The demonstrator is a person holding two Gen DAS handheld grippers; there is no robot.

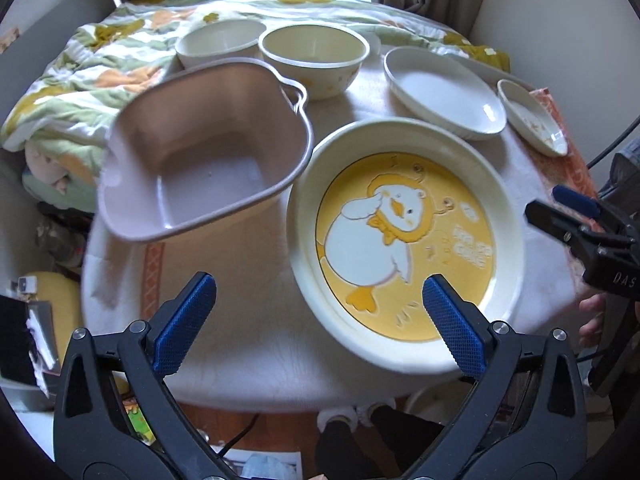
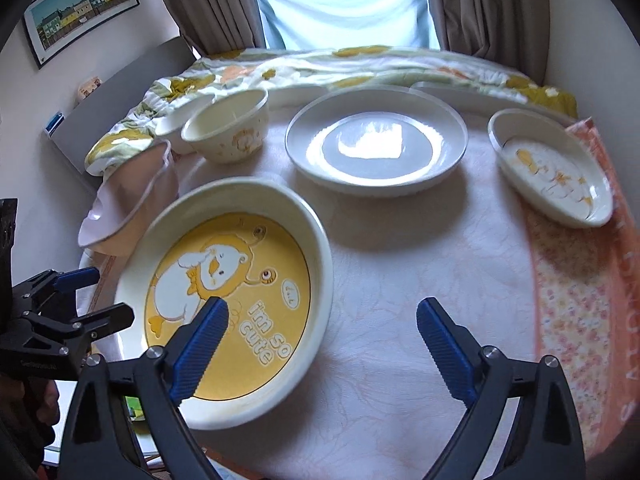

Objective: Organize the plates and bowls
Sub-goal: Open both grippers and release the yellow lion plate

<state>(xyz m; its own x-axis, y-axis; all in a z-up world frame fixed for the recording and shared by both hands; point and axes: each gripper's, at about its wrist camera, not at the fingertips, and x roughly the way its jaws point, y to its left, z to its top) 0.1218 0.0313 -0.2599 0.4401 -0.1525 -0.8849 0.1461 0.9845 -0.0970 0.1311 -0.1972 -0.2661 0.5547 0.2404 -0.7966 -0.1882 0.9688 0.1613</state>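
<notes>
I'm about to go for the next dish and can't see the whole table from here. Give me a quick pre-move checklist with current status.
1. Left gripper empty, fingers apart: ok.
2. Right gripper empty, fingers apart: ok.
3. Duck plate resting on the tablecloth, free of both grippers: ok.
4. Pink square bowl sitting flat: not ok, it looks tilted beside the duck plate near the table's edge.
5. White plate and small oval dish uncovered and separate: ok.
6. Two cream bowls at the back, upright; whether they touch each other: cannot tell.
</notes>
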